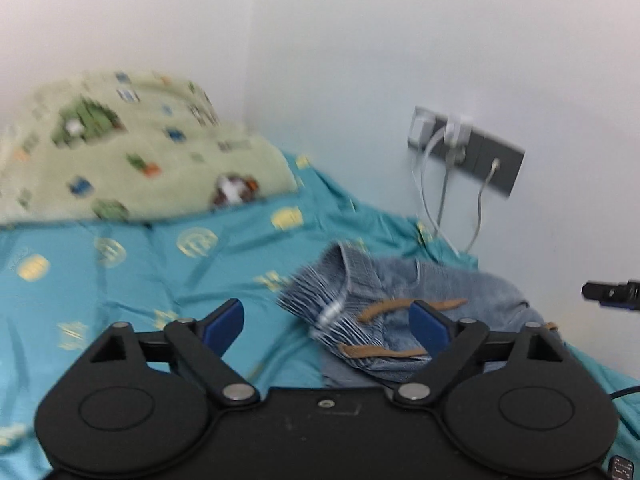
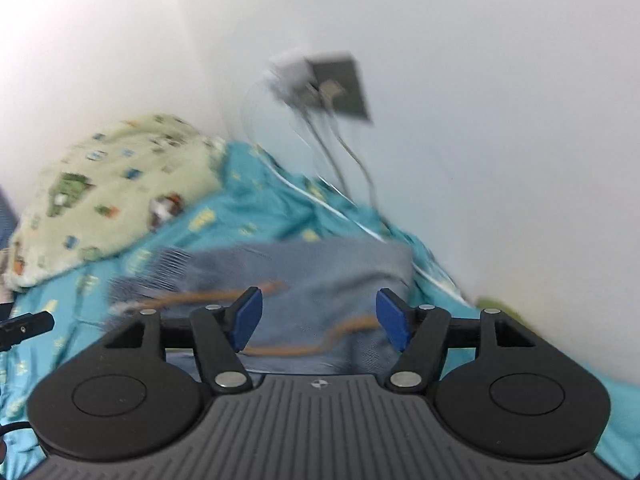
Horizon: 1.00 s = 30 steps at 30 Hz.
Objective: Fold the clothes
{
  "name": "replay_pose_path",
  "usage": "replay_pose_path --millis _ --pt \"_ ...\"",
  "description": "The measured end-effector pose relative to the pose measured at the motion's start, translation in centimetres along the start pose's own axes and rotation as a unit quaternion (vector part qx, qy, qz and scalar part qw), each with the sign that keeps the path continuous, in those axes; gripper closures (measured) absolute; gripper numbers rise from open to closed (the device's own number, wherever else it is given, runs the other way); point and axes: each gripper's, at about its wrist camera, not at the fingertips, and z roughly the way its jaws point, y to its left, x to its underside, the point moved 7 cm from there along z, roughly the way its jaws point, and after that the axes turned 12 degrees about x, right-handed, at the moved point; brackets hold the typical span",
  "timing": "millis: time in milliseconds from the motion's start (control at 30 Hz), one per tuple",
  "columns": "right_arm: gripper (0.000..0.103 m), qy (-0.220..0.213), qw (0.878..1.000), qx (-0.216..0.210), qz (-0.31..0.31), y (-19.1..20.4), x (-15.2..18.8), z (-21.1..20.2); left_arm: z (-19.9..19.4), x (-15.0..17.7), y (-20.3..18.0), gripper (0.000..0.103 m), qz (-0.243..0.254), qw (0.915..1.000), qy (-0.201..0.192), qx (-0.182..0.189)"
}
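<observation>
Left gripper [image 1: 326, 326] nearest the lens: jaws spread wide, blue pads [image 1: 226, 322] clear of all cloth, nothing between them. Right gripper [image 2: 318, 318]: jaws likewise apart, blue pads [image 2: 248, 318] holding nothing. Blue-grey garment [image 1: 404, 300] crumpled on the bed, just beyond and below both grippers, close to the wall; ribbed striped band [image 1: 316, 300] turned toward the left, tan drawstring [image 1: 412, 306] lying across the top. Same garment [image 2: 316, 276] in the right wrist view, motion-blurred, spanning the gap between the pads but below them, not pressed. Teal patterned bedsheet [image 1: 120, 280] wrinkled under the garment. Pale green printed blanket [image 1: 132, 152] bunched at the far left corner, well apart from the garment. Grey socket panel [image 1: 476, 152] on the white wall above the bed, white charger and cables [image 1: 440, 200] hanging down to the sheet edge near the garment.
</observation>
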Motion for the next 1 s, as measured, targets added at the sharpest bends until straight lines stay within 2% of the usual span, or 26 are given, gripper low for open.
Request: replay_pose_path --millis 100,300,433,600,767,867,1000 --pt "0.036 -0.031 0.999 -0.028 -0.021 2.4 -1.8 -3.8 -4.9 -0.8 0.1 0.009 0.009 0.9995 -0.024 -0.017" --pt "0.033 -0.06 0.993 -0.089 -0.053 8.2 -2.8 -9.7 -13.6 -0.9 1.9 0.007 -0.008 0.9967 -0.054 -0.061" --pt "0.031 -0.089 0.983 -0.141 -0.079 13.6 -2.5 -13.6 -18.6 -0.1 3.6 0.005 -0.01 0.992 -0.071 -0.104" --pt "0.03 -0.104 0.967 -0.199 -0.12 21.2 -0.6 -15.8 -23.4 1.2 6.1 0.003 -0.002 0.983 -0.084 -0.163" --pt "0.029 -0.109 0.952 -0.238 -0.159 27.7 2.3 -15.6 -25.7 3.3 9.4 0.001 -0.006 0.9717 -0.087 -0.219" --pt "0.027 -0.117 0.944 -0.26 -0.168 30.2 3.6 -15.4 -25.9 4.4 11.2 0.001 -0.025 0.9661 -0.101 -0.236" --pt "0.021 -0.135 0.943 -0.258 -0.163 31.7 4.4 -14.0 -25.8 5.6 13.2 0.001 -0.048 0.9588 -0.126 -0.25"
